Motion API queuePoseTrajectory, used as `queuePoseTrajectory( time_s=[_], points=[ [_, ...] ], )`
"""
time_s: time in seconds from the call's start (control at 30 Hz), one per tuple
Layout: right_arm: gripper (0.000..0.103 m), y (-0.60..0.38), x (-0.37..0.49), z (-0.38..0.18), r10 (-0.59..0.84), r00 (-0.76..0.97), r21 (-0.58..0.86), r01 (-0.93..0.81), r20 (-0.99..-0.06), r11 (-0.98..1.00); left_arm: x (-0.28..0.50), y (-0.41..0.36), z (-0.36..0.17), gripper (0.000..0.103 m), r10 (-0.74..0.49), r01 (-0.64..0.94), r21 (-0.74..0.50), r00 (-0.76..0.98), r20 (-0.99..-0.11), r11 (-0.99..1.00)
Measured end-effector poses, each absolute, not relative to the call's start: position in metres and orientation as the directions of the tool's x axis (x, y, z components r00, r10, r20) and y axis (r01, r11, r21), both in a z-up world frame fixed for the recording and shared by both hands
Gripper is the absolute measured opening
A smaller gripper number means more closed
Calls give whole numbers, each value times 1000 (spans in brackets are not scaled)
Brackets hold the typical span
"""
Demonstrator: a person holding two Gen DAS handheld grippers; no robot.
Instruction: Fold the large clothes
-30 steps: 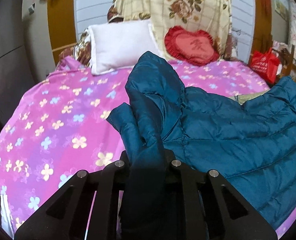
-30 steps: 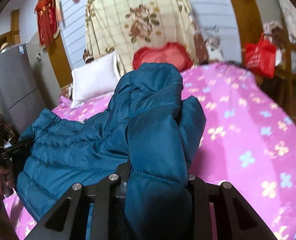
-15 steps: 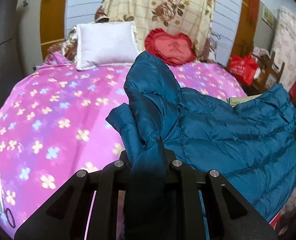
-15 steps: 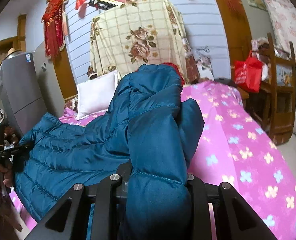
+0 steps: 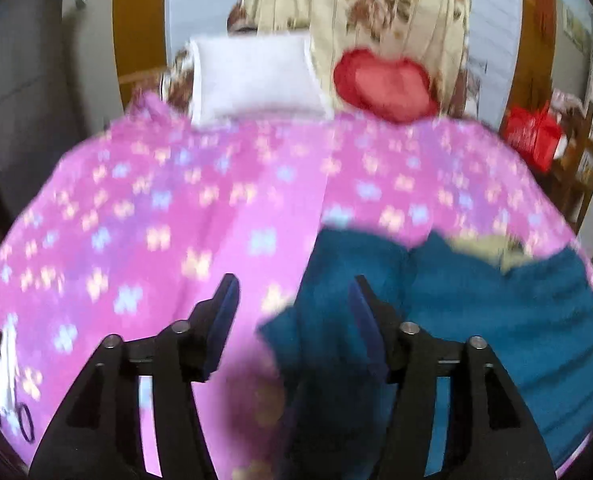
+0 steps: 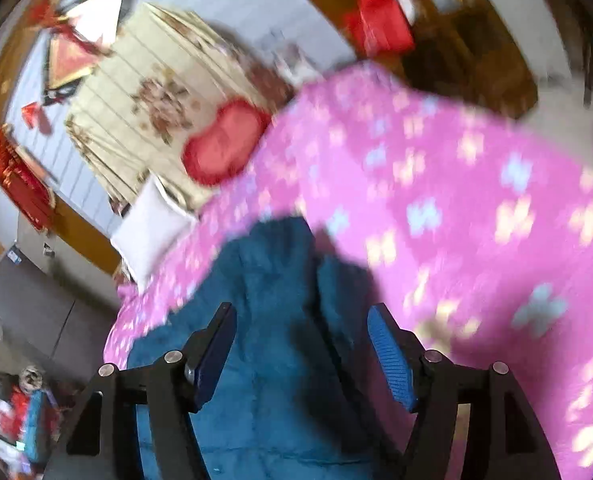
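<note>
A teal quilted down jacket (image 5: 496,312) lies on the pink flowered bed cover (image 5: 176,208), at the lower right of the left wrist view. My left gripper (image 5: 292,304) is open, its jaws wide apart, with a jacket edge lying between and under them. In the right wrist view the jacket (image 6: 272,320) fills the lower middle. My right gripper (image 6: 302,332) is open above it and holds nothing. Both views are blurred by motion.
A white pillow (image 5: 252,76) and a red heart cushion (image 5: 384,84) lean at the head of the bed (image 6: 456,184). A red bag (image 5: 530,136) and wooden chair stand at the right. A grey cabinet (image 6: 28,312) stands to the left.
Both grippers have opened and let go of the jacket. The raised jacket has dropped flat onto the bed. Both cameras have swung; the right view now tilts.
</note>
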State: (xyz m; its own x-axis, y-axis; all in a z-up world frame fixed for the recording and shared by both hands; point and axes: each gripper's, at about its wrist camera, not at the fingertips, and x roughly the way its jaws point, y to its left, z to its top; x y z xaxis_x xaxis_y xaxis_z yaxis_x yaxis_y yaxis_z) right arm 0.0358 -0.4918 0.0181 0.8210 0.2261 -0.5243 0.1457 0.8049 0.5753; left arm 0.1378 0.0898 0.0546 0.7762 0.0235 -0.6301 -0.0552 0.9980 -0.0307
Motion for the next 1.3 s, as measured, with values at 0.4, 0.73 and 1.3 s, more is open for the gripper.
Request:
queuePoseTrajectory(
  time_s=[0.4,0.73,1.3],
  points=[
    [97,-371,158,-10,100,636,184,68,-765,981,218,29,-41,67,128,-91,91,619,-775,992],
    [100,-397,183,-50,102,611,190,81,-785,978,227,34,-50,72,112,-134,35,628,-770,990],
    [103,-321,-114,26,-38,864,76,88,-503,993,-54,-37,63,100,-111,191,118,866,-487,974]
  ],
)
